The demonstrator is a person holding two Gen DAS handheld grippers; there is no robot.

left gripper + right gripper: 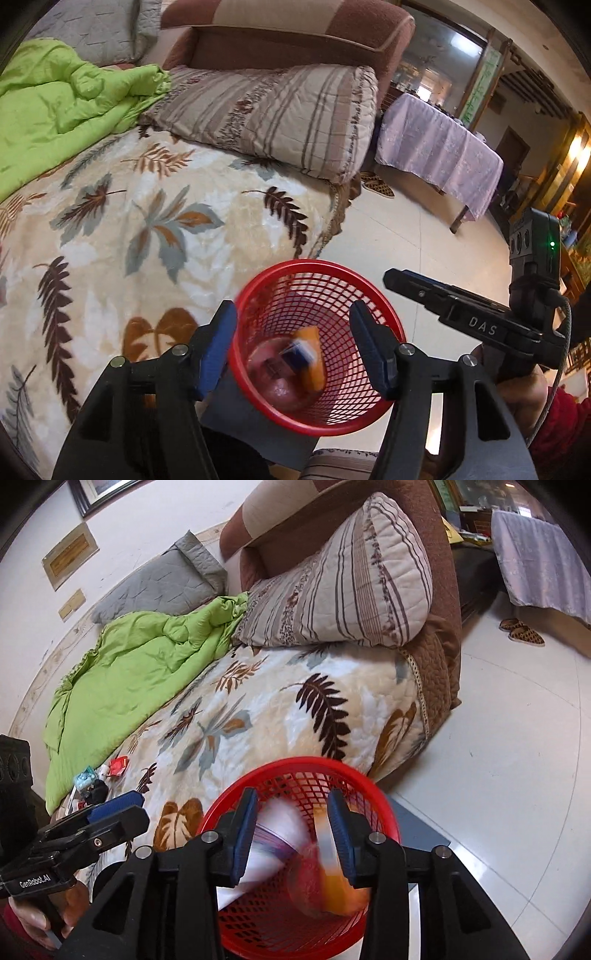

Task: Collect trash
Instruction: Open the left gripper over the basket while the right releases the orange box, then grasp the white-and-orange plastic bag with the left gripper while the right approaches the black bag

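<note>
Left wrist view: the left gripper (293,343) hangs over a red mesh basket (384,395), its blue-padded jaws standing apart with nothing pressed between them; blurred orange packaging (314,360) lies inside the basket, clear of both pads. At the right edge of this view appears the right gripper (391,275) seen from the side, carried by a hand (524,391). Right wrist view: the right gripper (291,830) is likewise poised over the basket (236,794), jaws parted, with a blurred white wrapper (273,845) and orange scrap (340,890) between the pads but not visibly clamped. The basket stands on the floor (517,757) against the near edge of a bed (280,716) with a leaf-patterned blanket. More litter (101,775) remains on the blanket beside a green quilt (136,664). A striped pillow (347,587) rests at the head end.
</note>
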